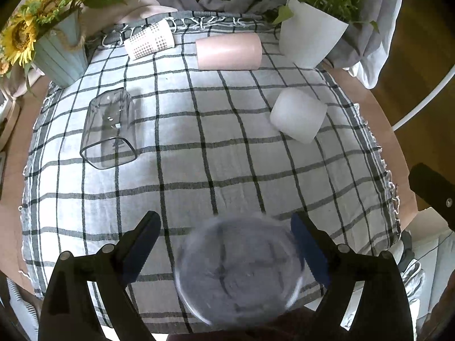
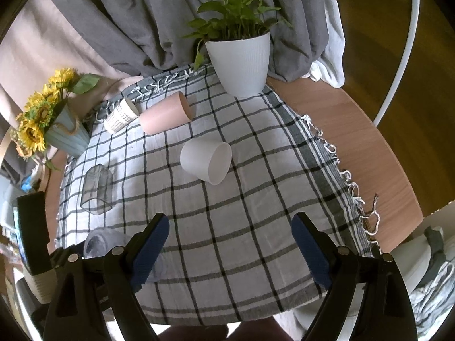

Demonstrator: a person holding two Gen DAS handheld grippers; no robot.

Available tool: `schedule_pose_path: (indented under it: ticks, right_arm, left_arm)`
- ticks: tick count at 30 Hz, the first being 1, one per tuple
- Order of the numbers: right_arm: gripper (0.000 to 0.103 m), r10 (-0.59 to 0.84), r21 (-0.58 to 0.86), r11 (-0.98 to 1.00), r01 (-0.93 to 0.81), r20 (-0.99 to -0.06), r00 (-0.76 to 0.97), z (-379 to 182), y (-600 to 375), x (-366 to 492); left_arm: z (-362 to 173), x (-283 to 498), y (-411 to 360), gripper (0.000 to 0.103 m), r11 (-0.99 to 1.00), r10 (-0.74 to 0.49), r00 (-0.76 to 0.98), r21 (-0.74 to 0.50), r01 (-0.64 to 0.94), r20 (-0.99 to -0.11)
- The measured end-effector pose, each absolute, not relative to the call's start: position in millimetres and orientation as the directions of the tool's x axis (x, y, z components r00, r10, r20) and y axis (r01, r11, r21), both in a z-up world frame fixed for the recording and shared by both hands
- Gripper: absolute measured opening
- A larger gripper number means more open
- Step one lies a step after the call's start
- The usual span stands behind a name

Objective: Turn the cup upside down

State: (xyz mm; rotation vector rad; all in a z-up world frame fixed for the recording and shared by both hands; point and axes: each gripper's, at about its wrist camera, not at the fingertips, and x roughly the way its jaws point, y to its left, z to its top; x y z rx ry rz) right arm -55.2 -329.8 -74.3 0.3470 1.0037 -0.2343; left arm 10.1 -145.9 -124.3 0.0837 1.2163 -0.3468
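Note:
A clear round cup [image 1: 239, 270] sits blurred between the wide-open fingers of my left gripper [image 1: 227, 244], near the cloth's front edge; neither finger touches it. It also shows in the right wrist view [image 2: 99, 243] at lower left. My right gripper [image 2: 230, 244] is open and empty above the checked cloth [image 2: 241, 213]. A white cup [image 2: 206, 160] lies on its side mid-cloth, also in the left wrist view [image 1: 298, 115]. A pink cup [image 1: 229, 51] and a dotted white cup [image 1: 149, 39] lie on their sides at the back. A clear squarish cup [image 1: 109, 129] stands mouth down at left.
A sunflower pot [image 1: 61, 56] stands at the back left and a white plant pot [image 1: 311, 39] at the back right. Grey curtain hangs behind. The round wooden table [image 2: 355, 147] shows bare beyond the cloth's right fringe.

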Motion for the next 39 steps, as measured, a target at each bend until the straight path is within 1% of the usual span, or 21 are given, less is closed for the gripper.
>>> schedule_pose_path:
  ticks: [9, 14, 15, 17, 19, 22, 25, 30, 34, 39]
  right_arm:
    - [0.088, -0.07, 0.156, 0.919, 0.362, -0.84, 0.538, -62, -321, -62]
    - [0.088, -0.102, 0.148, 0.916, 0.373, -0.814, 0.572, -44, -316, -73]
    - [0.088, -0.11, 0.146, 0.917, 0.371, -0.803, 0.586, -38, -314, -76]
    - [0.095, -0.125, 0.143, 0.919, 0.367, -0.777, 0.617, -26, -311, -82]
    - [0.097, -0.141, 0.136, 0.922, 0.361, -0.751, 0.645, -15, -307, -86]
    - [0.098, -0.138, 0.137, 0.932, 0.335, -0.721, 0.679, -3, -298, -91]
    - [0.098, -0.116, 0.147, 0.942, 0.302, -0.701, 0.704, 4, -285, -91]
    - [0.098, -0.048, 0.174, 0.957, 0.233, -0.695, 0.717, 5, -263, -90]
    - [0.098, -0.003, 0.172, 0.97, 0.174, -0.701, 0.713, 2, -242, -89]
    - [0.098, 0.023, 0.163, 0.978, 0.127, -0.698, 0.715, 0, -219, -93]
  left_arm:
    - [-118, 10, -141, 0.094, 0.934, -0.252, 0.314, -0.145, 0.327, -0.915]
    - [-93, 2, -134, 0.094, 0.932, -0.265, 0.374, -0.136, 0.337, -0.889]
    - [-85, -1, -132, 0.094, 0.935, -0.259, 0.401, -0.123, 0.334, -0.878]
    - [-69, -8, -125, 0.099, 0.944, -0.233, 0.462, -0.084, 0.319, -0.856]
    - [-52, -14, -114, 0.1, 0.958, -0.193, 0.527, -0.042, 0.284, -0.828]
    - [-36, -19, -97, 0.103, 0.971, -0.16, 0.579, -0.022, 0.237, -0.799]
    - [-23, -24, -74, 0.103, 0.984, -0.114, 0.62, -0.001, 0.179, -0.776]
    - [-15, -33, -49, 0.103, 0.992, -0.044, 0.647, 0.043, 0.118, -0.761]
    - [-14, -40, -34, 0.103, 0.993, -0.026, 0.642, 0.055, 0.105, -0.766]
    - [-8, -49, -18, 0.103, 0.992, 0.009, 0.667, 0.09, 0.087, -0.745]
